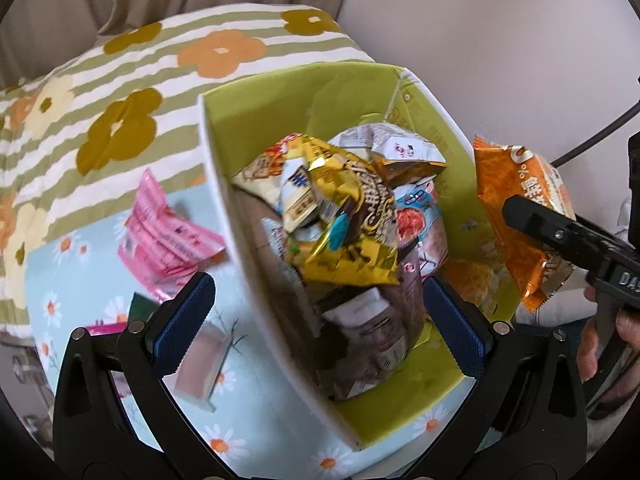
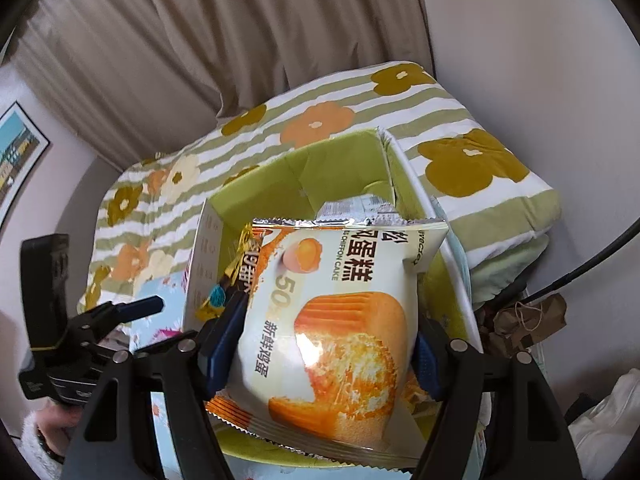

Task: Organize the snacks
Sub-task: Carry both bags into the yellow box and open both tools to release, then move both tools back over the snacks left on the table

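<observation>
Snack packets fill a cardboard box [image 1: 218, 184] with a green lining, seen from above at the centre of the left wrist frame. A crumpled gold wrapper [image 1: 352, 216] lies on top of the pile, with white and blue packets around it. The left gripper [image 1: 316, 320] has its jaws spread wide and released, one blue pad outside the box's white wall and the other inside. A pink packet [image 1: 168, 236] lies outside the box at middle left, on a pale blue cloth with daisies [image 1: 260, 432]. The right gripper [image 2: 326, 354] clenches an orange and white chiffon cake packet [image 2: 332, 328], which fills the centre of the right wrist frame above the open box. In the left wrist frame that packet sits at the right edge, beside the box. A striped floral quilt [image 1: 120, 92] lies behind, in the upper left.
</observation>
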